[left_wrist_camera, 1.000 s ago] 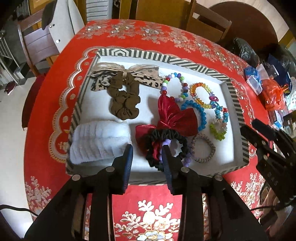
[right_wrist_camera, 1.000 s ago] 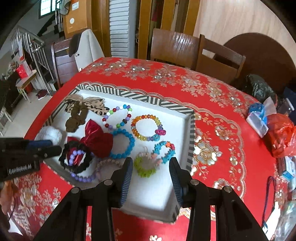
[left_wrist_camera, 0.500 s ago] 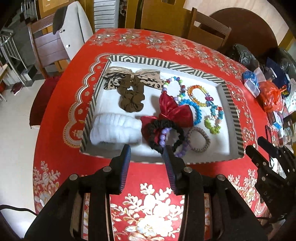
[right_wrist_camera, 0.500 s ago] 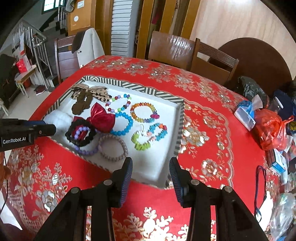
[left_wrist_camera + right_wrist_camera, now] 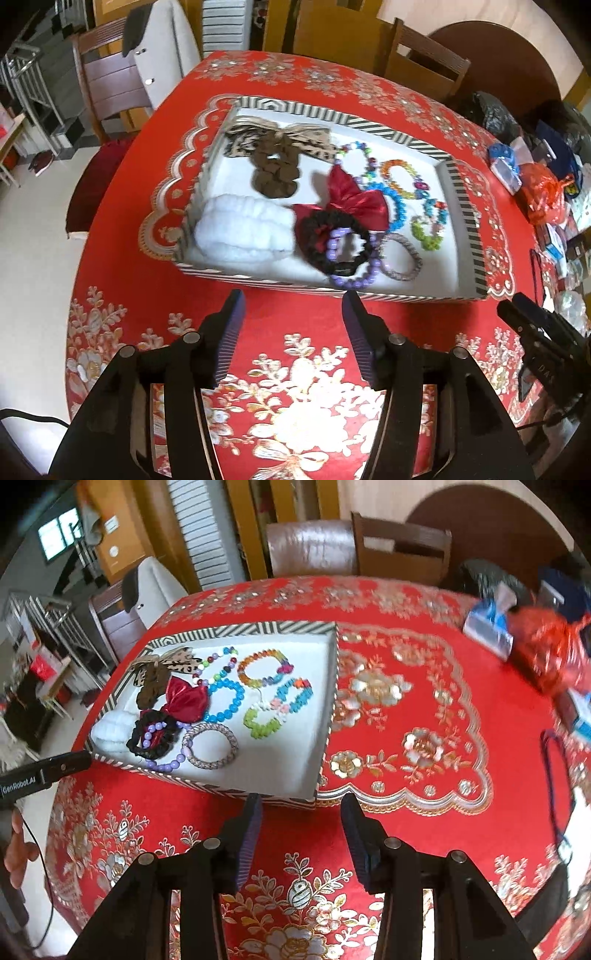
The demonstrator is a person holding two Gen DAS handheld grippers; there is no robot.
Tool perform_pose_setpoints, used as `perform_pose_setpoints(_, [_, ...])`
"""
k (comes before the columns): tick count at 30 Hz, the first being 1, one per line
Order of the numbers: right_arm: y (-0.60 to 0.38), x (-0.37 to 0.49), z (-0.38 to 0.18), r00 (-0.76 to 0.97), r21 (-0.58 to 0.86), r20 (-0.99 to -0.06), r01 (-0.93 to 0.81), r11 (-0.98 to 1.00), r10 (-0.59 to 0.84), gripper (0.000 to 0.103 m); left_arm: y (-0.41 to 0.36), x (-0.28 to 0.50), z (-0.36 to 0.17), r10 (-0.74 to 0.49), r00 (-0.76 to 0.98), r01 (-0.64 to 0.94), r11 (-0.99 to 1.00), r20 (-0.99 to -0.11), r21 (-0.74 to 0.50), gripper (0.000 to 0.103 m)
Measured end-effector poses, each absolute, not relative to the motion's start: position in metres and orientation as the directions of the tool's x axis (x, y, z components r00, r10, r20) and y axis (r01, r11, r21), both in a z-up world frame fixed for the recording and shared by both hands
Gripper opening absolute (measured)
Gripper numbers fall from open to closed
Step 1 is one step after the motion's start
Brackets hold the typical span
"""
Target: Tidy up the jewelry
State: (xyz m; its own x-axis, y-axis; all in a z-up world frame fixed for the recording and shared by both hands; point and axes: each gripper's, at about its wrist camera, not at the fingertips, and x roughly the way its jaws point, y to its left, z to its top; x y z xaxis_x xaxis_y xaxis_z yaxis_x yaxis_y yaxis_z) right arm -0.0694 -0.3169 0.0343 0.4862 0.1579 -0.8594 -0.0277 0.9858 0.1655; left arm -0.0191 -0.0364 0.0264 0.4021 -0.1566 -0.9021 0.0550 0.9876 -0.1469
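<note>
A striped-rim tray point(image 5: 465, 206) point(image 5: 328, 716) on the red table holds the jewelry: a white fluffy band point(image 5: 240, 232), a brown scrunchie point(image 5: 273, 173), a red bow point(image 5: 354, 199) point(image 5: 186, 699), a black scrunchie point(image 5: 336, 236) point(image 5: 153, 734), purple beads point(image 5: 354, 280), a grey woven bracelet point(image 5: 400, 254) point(image 5: 210, 749) and several bright bead bracelets point(image 5: 402, 177) point(image 5: 262, 668). My left gripper point(image 5: 293, 312) is open and empty, in front of the tray's near edge. My right gripper point(image 5: 301, 814) is open and empty, at the tray's near right corner.
Wooden chairs point(image 5: 399, 550) stand behind the round table. A heap of bags and boxes, with an orange bag point(image 5: 546, 192) point(image 5: 550, 653), lies at the right edge. The other gripper shows at each view's side: the right one point(image 5: 535, 332), the left one point(image 5: 44, 771).
Both grippers have drawn back from over the tray to the red cloth in front of it. The left jaws have opened wider. The jewelry has not moved.
</note>
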Motion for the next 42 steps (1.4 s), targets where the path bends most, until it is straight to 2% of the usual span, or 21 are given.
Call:
perform_pose_setpoints(6, [-0.326,-0.058,0.029,0.492,0.187,-0.855,-0.002,0.982,0.164,0.043,-0.022,-0.016,0.023,-0.089,0.426,0.024,0.996,-0.9,-0.087,0.054])
perform_pose_setpoints(15, [-0.405,-0.048,-0.014,0.507,0.188,-0.859,0.173,0.967,0.076,0.044,-0.011,-0.018,0.019,-0.045,0.447,-0.005,0.999,-0.894,-0.052,0.054])
perform_pose_setpoints(22, [-0.437,-0.041,-0.027,0.55,0.164,-0.834,0.201,0.966,0.027,0.045,-0.003,-0.02,0.015,-0.028,0.437,-0.024,0.999,-0.899,-0.043,0.054])
perform_pose_setpoints(23, [-0.438,-0.039,-0.028,0.559,0.154,-0.829,0.197,0.968,0.018,0.049,-0.002,-0.02,0.014,-0.028,0.435,-0.026,0.999,-0.9,-0.043,0.054])
perform_pose_setpoints(24, [-0.438,-0.039,-0.029,0.569,0.143,-0.822,0.189,0.971,0.011,0.061,-0.001,-0.02,0.013,-0.028,0.433,-0.027,0.999,-0.901,-0.044,0.054])
perform_pose_setpoints(25, [-0.436,-0.038,-0.031,0.572,0.124,-0.82,0.175,0.977,0.002,0.068,0.0,-0.019,0.013,-0.028,0.432,-0.028,0.999,-0.901,-0.044,0.054])
perform_pose_setpoints(27, [-0.43,-0.033,-0.035,0.563,0.092,-0.826,0.132,0.987,0.001,0.091,0.001,-0.019,0.012,-0.026,0.429,-0.028,0.999,-0.903,-0.042,0.054])
perform_pose_setpoints(29, [-0.42,-0.028,-0.04,0.544,0.036,-0.839,0.096,0.995,-0.022,0.103,0.002,-0.018,0.012,-0.025,0.428,-0.027,0.999,-0.904,-0.041,0.054])
perform_pose_setpoints(42, [-0.436,-0.029,-0.042,0.568,0.037,-0.819,0.198,0.98,-0.084,0.103,0.02,-0.008,-0.001,-0.058,0.389,-0.045,0.996,-0.92,-0.082,0.054])
